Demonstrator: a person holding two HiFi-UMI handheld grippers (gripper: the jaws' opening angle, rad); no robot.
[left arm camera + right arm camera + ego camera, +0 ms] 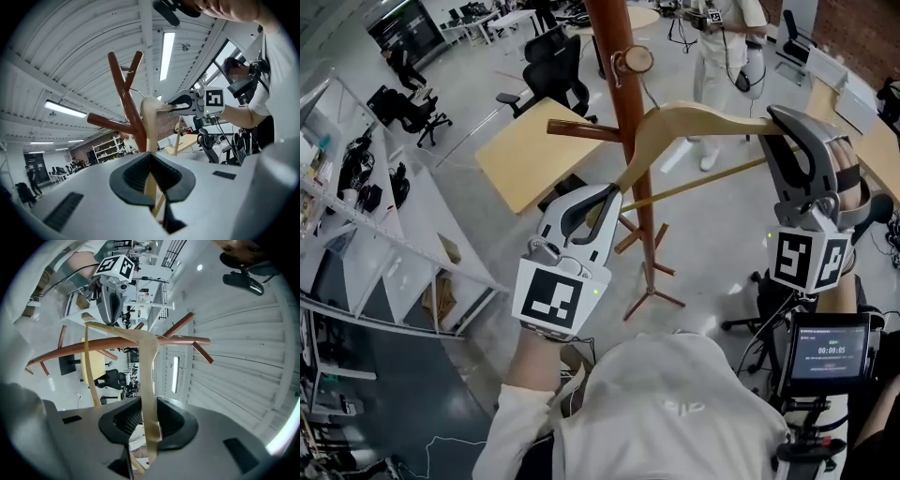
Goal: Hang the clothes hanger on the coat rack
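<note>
Head view has me looking steeply down on the wooden hanger (703, 117), which is up in the air against the reddish-brown coat rack (611, 28) and carried at both ends. My left tongs (607, 199) are pinching the lower end of one arm, just beside the rack's pole. My right tongs (783, 117) are pinching the far end of the other arm, off to the right of the pole. The hanger's crossbar runs slanted below, between the two grips. Its thin wire hook (650, 94) sits close against the pole near a round peg end (636, 59); I cannot tell whether it rests over a peg.

From the left gripper view, the left tongs (151, 176) are clamped on the pale wood of the hanger (150, 122), which rises straight ahead in front of the rack's pole and pegs (126, 101). The right tongs (197, 101) show beyond, at the other end.

From the right gripper view, the right tongs (149, 420) press on the hanger arm (149, 380), with the rack (117, 344) lying across the frame and the left tongs (110, 296) beyond it.

The rack's feet (652, 291) stand on the grey floor (478, 103).
</note>
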